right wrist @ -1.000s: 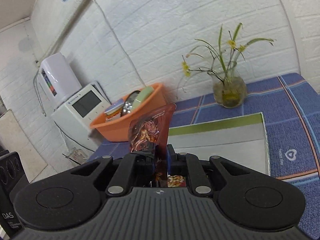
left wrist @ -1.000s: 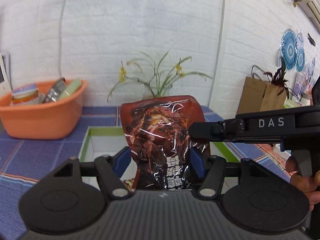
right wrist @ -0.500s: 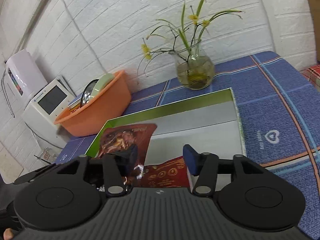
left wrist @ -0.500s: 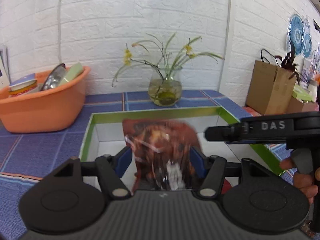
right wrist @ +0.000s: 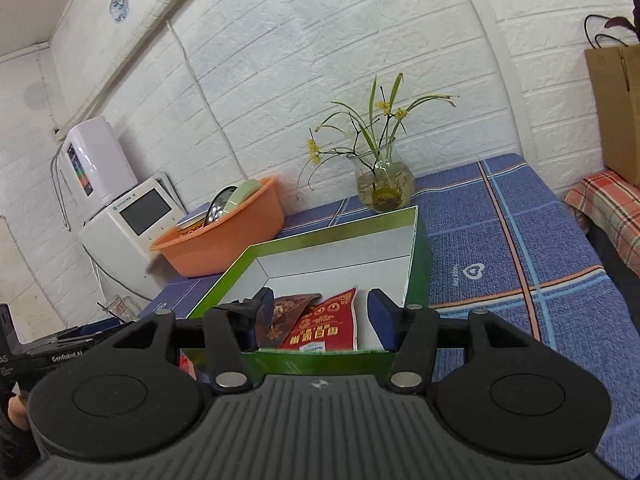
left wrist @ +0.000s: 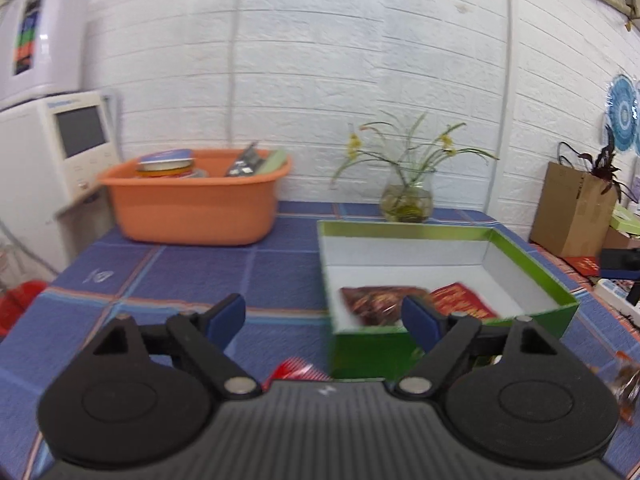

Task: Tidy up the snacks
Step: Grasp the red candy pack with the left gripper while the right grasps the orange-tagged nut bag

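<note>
Two snack packets [right wrist: 320, 322] in green box [right wrist: 416, 256]: light, crinkly, slippery; we pinch edge seams. Both hand-held grippers, left [left wrist: 324, 318] and right [right wrist: 320, 312], have just been opening and stand apart, empty.

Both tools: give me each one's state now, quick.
Left tool: open, holding nothing; jaws just opened further.
Right tool: open, holding nothing.

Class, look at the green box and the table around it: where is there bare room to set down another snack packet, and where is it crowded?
Inside the green box, the white floor behind the dark brown packet and red packet is bare up to the far wall. The blue tablecloth between the orange tub and the box is also free. The box's near end, where both packets lie, is crowded.
</note>
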The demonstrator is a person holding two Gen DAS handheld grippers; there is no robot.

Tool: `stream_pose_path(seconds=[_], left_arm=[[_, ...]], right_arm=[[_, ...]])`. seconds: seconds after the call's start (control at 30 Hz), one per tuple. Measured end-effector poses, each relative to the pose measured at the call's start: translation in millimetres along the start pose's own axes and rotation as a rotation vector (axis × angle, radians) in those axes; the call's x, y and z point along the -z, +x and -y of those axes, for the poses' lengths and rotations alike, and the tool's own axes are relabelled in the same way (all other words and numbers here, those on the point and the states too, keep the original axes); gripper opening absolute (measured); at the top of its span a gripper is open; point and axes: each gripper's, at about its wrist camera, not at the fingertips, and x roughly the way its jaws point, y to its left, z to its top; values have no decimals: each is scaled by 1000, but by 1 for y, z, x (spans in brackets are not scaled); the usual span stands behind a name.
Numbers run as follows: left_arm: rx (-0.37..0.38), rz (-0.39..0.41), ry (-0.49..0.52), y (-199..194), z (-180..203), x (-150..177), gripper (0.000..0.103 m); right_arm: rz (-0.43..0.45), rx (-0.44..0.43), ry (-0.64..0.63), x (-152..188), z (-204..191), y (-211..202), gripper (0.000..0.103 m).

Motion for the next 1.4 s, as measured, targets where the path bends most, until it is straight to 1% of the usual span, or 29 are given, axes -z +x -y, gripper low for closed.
stream_pose_path(seconds=[0.1, 0.13, 0.2, 0.27, 0.37, 0.4, 0.43, 0.47, 0.53, 0.6, 0.63, 0.67, 0.7, 0.77, 0.8, 0.83, 0.87, 0.9, 0.93, 0.97, 1.0, 1.03, 1.07, 1.13, 1.23, 1.4], left_arm=[[-59, -20, -15, -17, -20, 21, 84], [-84, -35, -16, -20, -26, 29, 84], [-104, -56, 1, -19, -32, 41, 84], [-88, -81, 32, -13, -33, 52, 84], [-33, -97, 82, 1, -26, 54, 84], [-16, -99, 114, 7, -22, 53, 84], [-5, -103, 142, 12, -19, 53, 84], [3, -117, 168, 21, -16, 50, 84], [32, -178, 183, 40, -16, 48, 84], [81, -239, 161, 57, -21, 48, 84], [102, -276, 148, 66, -24, 50, 84], [113, -283, 133, 71, -27, 51, 87], [119, -275, 118, 73, -30, 52, 97], [104, -272, 118, 77, -31, 54, 99], [104, -267, 128, 77, -30, 54, 99], [116, -261, 130, 76, -29, 55, 99], [128, -257, 137, 74, -26, 55, 96], [143, -249, 146, 72, -24, 55, 89], [155, -242, 155, 69, -22, 55, 84], [170, -237, 161, 67, -20, 55, 74], [180, -236, 169, 65, -17, 55, 67], [181, -237, 172, 63, -16, 55, 64], [184, -239, 168, 61, -14, 55, 62], [168, -239, 164, 56, -11, 57, 61], [139, -242, 146, 44, -8, 61, 60], [72, -249, 88, 22, -14, 68, 60]], right_arm=[[4, 12, -10, 24, -1, -26, 90], [-1, 20, -3, 32, 0, -33, 90], [-3, 47, 20, 47, 2, -44, 90], [13, 92, 29, 61, 3, -54, 90], [45, 191, 67, 75, 5, -66, 91], [52, 218, 88, 78, 6, -68, 92], [57, 240, 112, 79, 8, -70, 99], [65, 272, 146, 81, 10, -72, 103], [71, 355, 225, 84, 13, -73, 103], [25, 434, 311, 86, 17, -66, 103], [1, 447, 342, 86, 19, -61, 103], [-21, 448, 364, 88, 20, -55, 103], [-43, 445, 374, 90, 19, -49, 103], [-84, 447, 389, 92, 20, -36, 103], [-63, 454, 369, 92, 17, -33, 103], [-64, 468, 363, 89, 17, -28, 103], [-66, 484, 361, 88, 17, -25, 103], [-62, 492, 355, 87, 18, -22, 103], [-59, 492, 343, 86, 19, -19, 103], [-57, 488, 323, 86, 20, -18, 103], [-53, 494, 296, 87, 20, -18, 103], [-51, 505, 278, 89, 20, -18, 88], [-45, 495, 263, 91, 20, -20, 87], [-42, 486, 233, 93, 18, -24, 84], [-23, 499, 196, 96, 13, -33, 82], [61, 488, 170, 96, 4, -51, 82]])
